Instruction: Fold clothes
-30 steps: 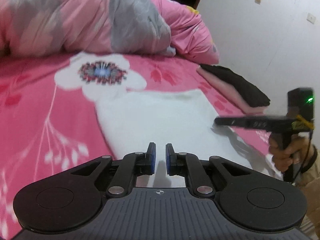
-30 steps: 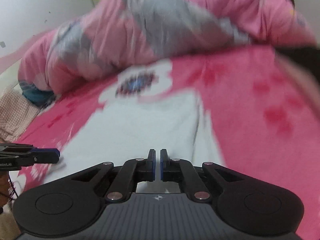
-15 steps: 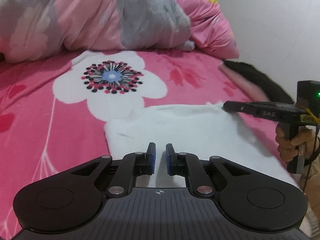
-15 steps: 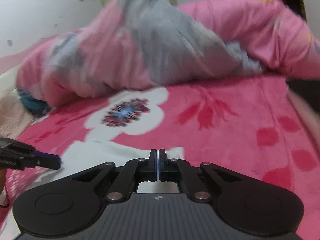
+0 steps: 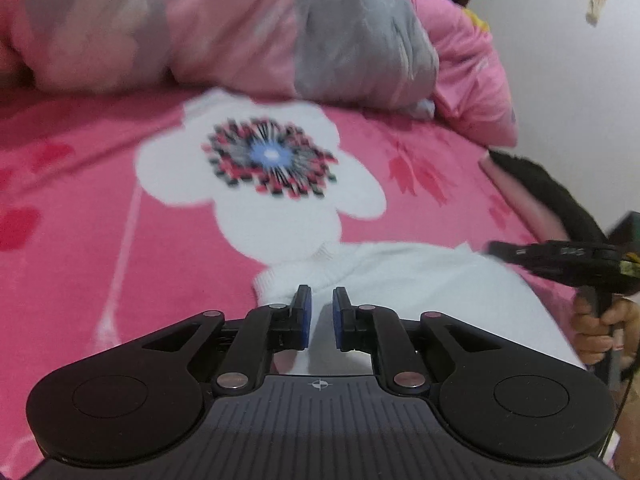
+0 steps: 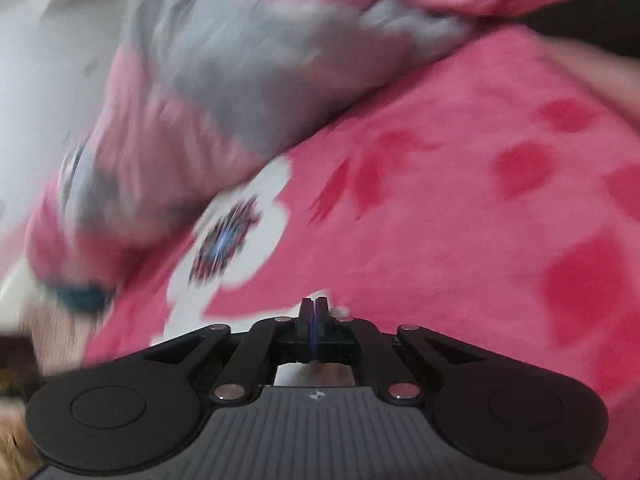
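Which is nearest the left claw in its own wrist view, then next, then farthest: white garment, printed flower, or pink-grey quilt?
1. White garment, directly ahead of the left claw.
2. Printed flower on the bedsheet, beyond the garment.
3. Pink-grey quilt, heaped at the far end.

A bed fills the room's foreground, covered by a pink blanket [image 5: 100, 240] printed with a large white flower [image 5: 260, 168] and red leaf shapes. Behind the flower, a bunched pink and grey quilt [image 5: 240, 28] lies heaped across the bed. Right of the quilt stands a white wall [image 5: 568, 80] with scraps of peeling tape near its top.
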Demonstrator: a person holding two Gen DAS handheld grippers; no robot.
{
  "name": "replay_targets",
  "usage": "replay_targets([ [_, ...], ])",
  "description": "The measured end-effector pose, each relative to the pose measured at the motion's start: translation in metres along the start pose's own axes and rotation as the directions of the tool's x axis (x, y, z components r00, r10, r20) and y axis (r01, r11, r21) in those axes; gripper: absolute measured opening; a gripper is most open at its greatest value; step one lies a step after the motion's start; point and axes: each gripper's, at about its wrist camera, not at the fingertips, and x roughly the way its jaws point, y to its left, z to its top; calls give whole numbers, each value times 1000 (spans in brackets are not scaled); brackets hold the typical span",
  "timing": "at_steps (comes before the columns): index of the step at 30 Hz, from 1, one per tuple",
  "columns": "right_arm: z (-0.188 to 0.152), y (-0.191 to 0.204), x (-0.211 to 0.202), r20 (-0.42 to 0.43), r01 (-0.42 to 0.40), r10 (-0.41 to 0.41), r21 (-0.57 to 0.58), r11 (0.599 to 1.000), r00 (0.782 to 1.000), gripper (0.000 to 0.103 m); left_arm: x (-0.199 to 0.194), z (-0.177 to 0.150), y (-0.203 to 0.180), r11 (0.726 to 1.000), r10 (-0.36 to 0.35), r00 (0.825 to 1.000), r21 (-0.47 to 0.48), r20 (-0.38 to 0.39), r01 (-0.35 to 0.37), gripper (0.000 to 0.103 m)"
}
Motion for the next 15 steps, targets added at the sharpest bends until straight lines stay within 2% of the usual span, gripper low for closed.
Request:
replay_targets([
  [2, 1, 8, -32, 58, -12, 13, -27, 1000, 998, 0, -19, 3, -3, 1000, 6, 999, 19, 37, -7, 11],
  [3, -1, 13, -47, 63, -47, 49, -33, 998, 997, 0, -30, 5, -5, 999, -4, 999, 32, 53, 3, 11],
  [5, -12, 25, -68, 40, -116, 119, -66, 991, 992, 0, -46, 5, -12, 997, -34, 997, 72, 72, 29, 12],
  [7, -29, 35, -74, -14, -164, 163, -88, 983, 986, 0, -54, 0, -23, 993, -72, 996, 99, 50, 67, 14],
  [8, -39, 36, -70, -48, -165, 161, -84, 983, 986, 0, -52, -5, -28, 991, -81, 996, 106, 28, 78, 14],
  [10, -58, 26, -49, -131, -61, 51, -76, 995, 990, 0, -45, -15, -38, 989, -90, 996, 117, -25, 92, 14],
  [11, -65, 18, -42, -147, -41, 33, -51, 998, 989, 0, -41, -20, -41, 989, -89, 995, 114, -47, 94, 14],
  [13, -64, 9, -54, -103, -57, 64, 61, 996, 993, 0, -43, -26, -41, 993, -71, 996, 94, -54, 76, 14],
  [15, -62, 25, -86, -14, -38, 38, 6, 999, 999, 0, -58, -28, -42, 992, -82, 996, 93, -29, 84, 14],
])
